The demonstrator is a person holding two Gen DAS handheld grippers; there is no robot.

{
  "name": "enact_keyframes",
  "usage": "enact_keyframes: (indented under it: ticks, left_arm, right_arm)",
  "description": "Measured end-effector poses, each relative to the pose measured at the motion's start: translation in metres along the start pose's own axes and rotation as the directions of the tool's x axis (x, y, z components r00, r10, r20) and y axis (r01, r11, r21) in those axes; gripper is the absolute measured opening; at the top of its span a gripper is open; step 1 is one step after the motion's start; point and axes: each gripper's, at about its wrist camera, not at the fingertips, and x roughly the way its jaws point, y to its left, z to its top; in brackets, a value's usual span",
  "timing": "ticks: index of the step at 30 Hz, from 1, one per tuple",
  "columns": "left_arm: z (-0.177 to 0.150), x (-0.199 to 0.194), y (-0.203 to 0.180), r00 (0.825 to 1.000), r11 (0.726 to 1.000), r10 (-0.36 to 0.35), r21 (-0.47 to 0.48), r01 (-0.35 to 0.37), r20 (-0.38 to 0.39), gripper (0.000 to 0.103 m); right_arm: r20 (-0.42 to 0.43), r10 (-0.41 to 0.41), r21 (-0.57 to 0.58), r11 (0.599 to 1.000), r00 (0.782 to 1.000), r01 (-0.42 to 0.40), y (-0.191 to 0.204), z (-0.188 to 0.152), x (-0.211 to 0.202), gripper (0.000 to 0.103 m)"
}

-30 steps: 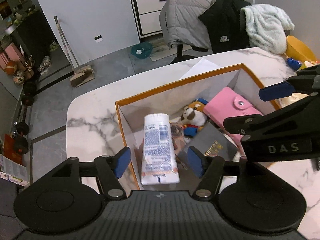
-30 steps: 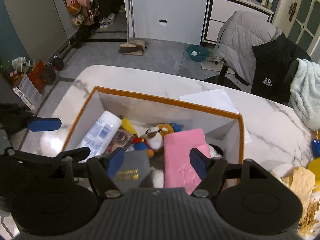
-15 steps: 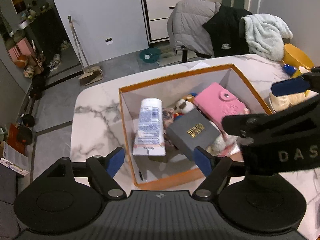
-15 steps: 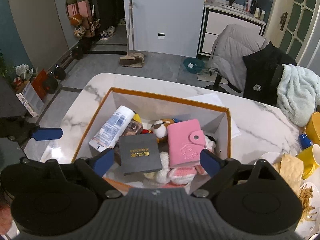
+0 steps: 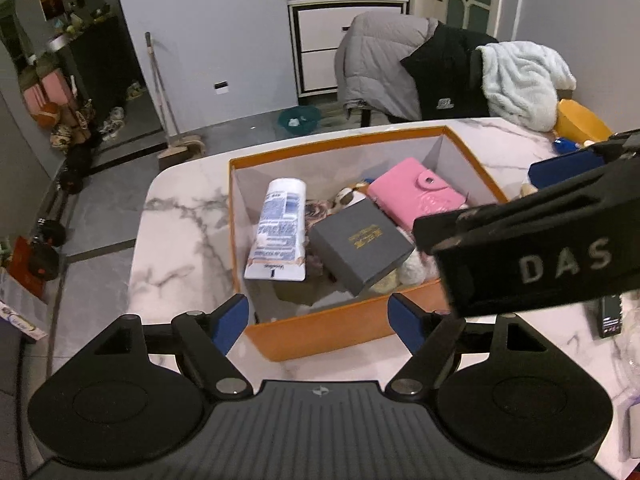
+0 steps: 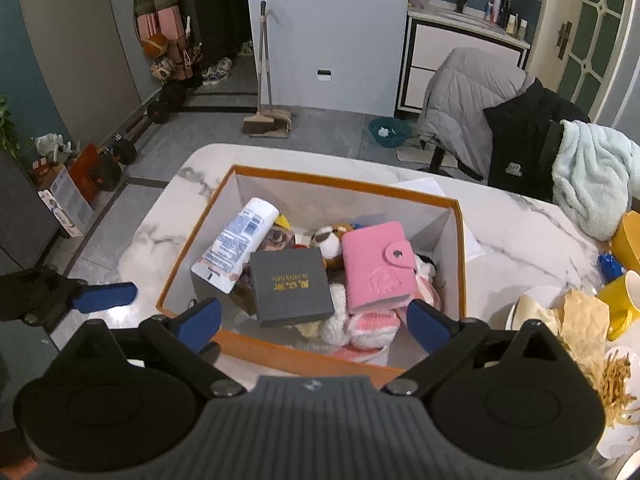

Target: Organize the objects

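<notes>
Change since one second ago: both grippers have drawn back from inside the orange box [image 5: 344, 332] to its near side; the white tube [image 5: 278, 228] and pink wallet [image 6: 376, 266], then between the fingers, now lie free in the box.

Left gripper [image 5: 320, 320]: fingers wide, nothing between them but the box's near wall.
Right gripper [image 6: 314, 320]: fingers spreading further at this moment, empty; the box rim shows between them.

Box: open-topped, rectangular, orange outside, pale inside, on a white marble-veined tabletop [image 5: 180, 240].

Contents: the tube, flat crimped end toward the camera, printed blue; a matte grey square box with gold lettering [image 6: 290, 286], tilted on the pile; the wallet, padded, snap-tabbed, embossed; a plush toy [image 6: 330, 238], mostly buried; fluffy white-and-pink knitwear [image 6: 360, 328] beneath.

Obscured: the right gripper's black body covers the box's right corner in the left view; the items under the pile cannot be identified.
</notes>
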Motion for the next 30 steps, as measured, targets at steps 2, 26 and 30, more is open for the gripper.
enact_keyframes:
  ticks: [2,26,30]
  left_arm:
    - [-0.003,0.002,0.000,1.000,1.000,-0.001,0.002,0.001,-0.008,0.093]
    - [-0.028,-0.005,0.008,0.998,0.998,-0.001,-0.066,0.006,0.068,0.094]
    - [-0.020,0.011,0.003,0.999,0.997,0.036,-0.074,-0.035,0.021,0.094]
  right_arm:
    - [0.011,0.005,0.008,1.000,1.000,-0.005,-0.001,-0.004,-0.002,0.100]
    - [0.075,0.010,0.111,0.994,0.997,-0.018,-0.017,-0.058,-0.019,0.102]
    - [0.085,-0.050,0.111,0.993,0.995,0.041,-0.020,-0.050,-0.017,0.102]
